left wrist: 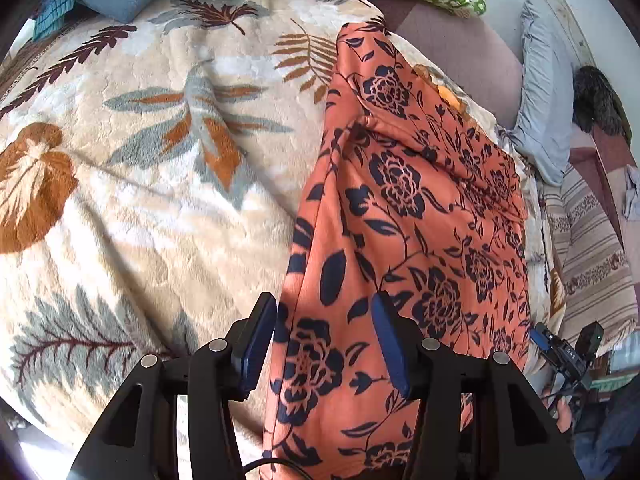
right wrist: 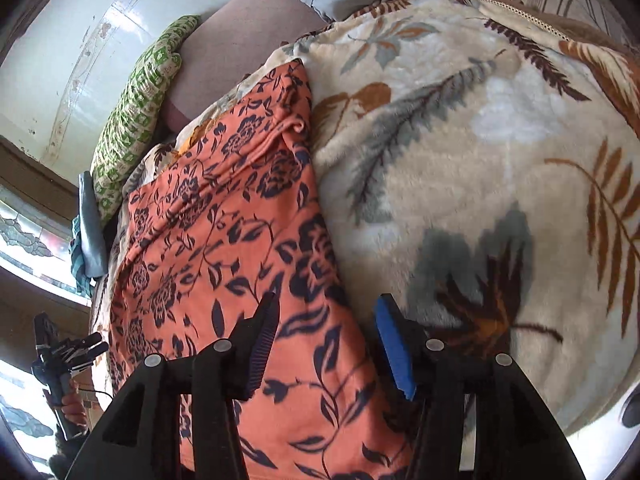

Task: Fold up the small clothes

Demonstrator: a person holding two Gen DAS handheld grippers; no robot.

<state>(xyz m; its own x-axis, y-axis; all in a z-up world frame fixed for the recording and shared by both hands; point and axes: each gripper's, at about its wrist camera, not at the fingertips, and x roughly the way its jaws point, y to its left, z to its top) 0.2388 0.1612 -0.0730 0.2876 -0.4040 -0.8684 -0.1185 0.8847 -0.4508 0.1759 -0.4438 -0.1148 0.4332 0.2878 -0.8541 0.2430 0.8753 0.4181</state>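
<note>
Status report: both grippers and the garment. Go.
Left gripper open, empty. Right gripper open, empty. Orange floral garment lies folded lengthwise on blanket. Nothing in the way.

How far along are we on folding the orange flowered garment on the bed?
Done: the orange flowered garment lies on the leaf-print blanket as a long narrow strip, seemingly folded lengthwise. In hand: nothing. The left hand-held gripper and the right hand-held gripper both hover open above it, with no cloth pinched. Left: probably folding the strip across its length into a compact bundle; no crosswise fold shows yet.
</note>
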